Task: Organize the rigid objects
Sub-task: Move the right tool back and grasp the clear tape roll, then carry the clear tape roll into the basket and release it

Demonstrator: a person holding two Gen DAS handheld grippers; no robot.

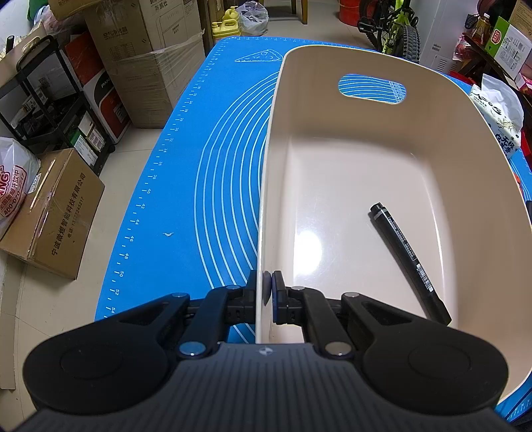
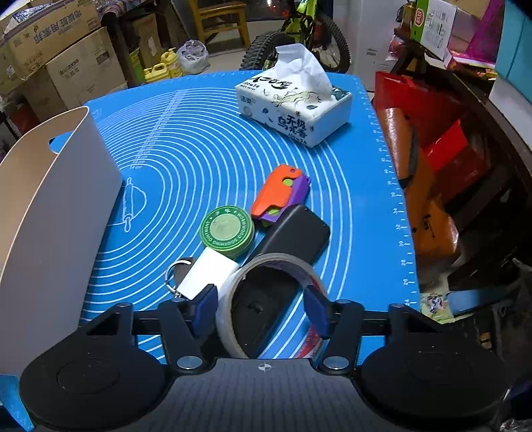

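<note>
Left gripper (image 1: pixel 267 289): clamped on the bin (image 1: pixel 365 186) near wall; pen (image 1: pixel 409 259) inside.
Right gripper (image 2: pixel 262 304): fingers around the tape roll (image 2: pixel 239 292) at the mat (image 2: pixel 199 149) near edge.
Bin from right gripper: to its left, just beside.

Blue silicone baking mat (image 2: pixel 206 139) covers the table. Tissue box (image 2: pixel 296 109) sits far right on it. Off-table: cardboard boxes (image 1: pixel 146 66) stacked left, yellow jugs (image 1: pixel 227 25) far, green bike (image 2: pixel 299 36) far behind.
</note>
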